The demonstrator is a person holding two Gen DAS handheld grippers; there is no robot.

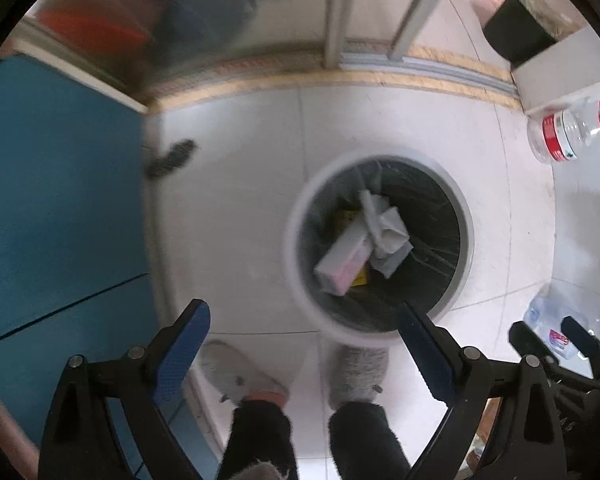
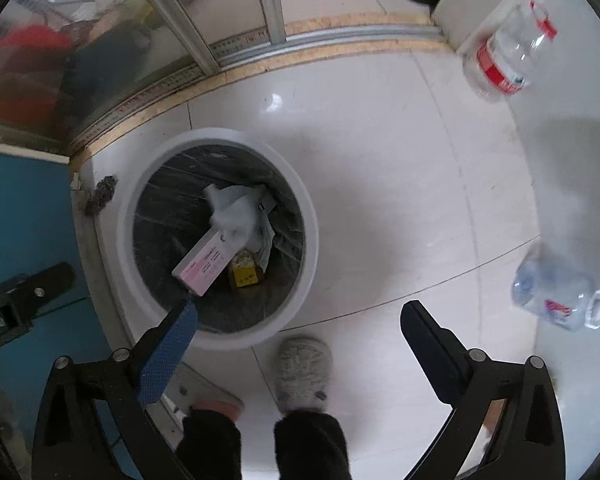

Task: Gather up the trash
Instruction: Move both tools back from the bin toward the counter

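Note:
A round white trash bin [image 1: 300, 280] with a dark liner stands on the tiled floor; it also shows in the right wrist view [image 2: 308, 216]. Inside lie a white-and-pink box [image 1: 342, 260] [image 2: 210, 262], crumpled white paper [image 1: 388, 232] [image 2: 236, 210] and a yellow item [image 2: 244, 274]. My left gripper [image 1: 304, 326] is open and empty, high above the bin's near rim. My right gripper [image 2: 300, 320] is open and empty, above the floor just right of the bin. A clear plastic bottle with a red label [image 1: 564, 132] [image 2: 508, 52] and a crushed clear bottle [image 1: 552, 328] [image 2: 560, 292] lie on a white surface at the right.
A blue cabinet [image 1: 52, 200] [image 2: 20, 216] stands at the left. A sliding glass door with a metal track [image 1: 380, 60] [image 2: 260, 44] runs behind the bin. A black bin [image 1: 516, 32] is at the far right. The person's slippered feet [image 1: 356, 372] [image 2: 300, 372] stand near the bin.

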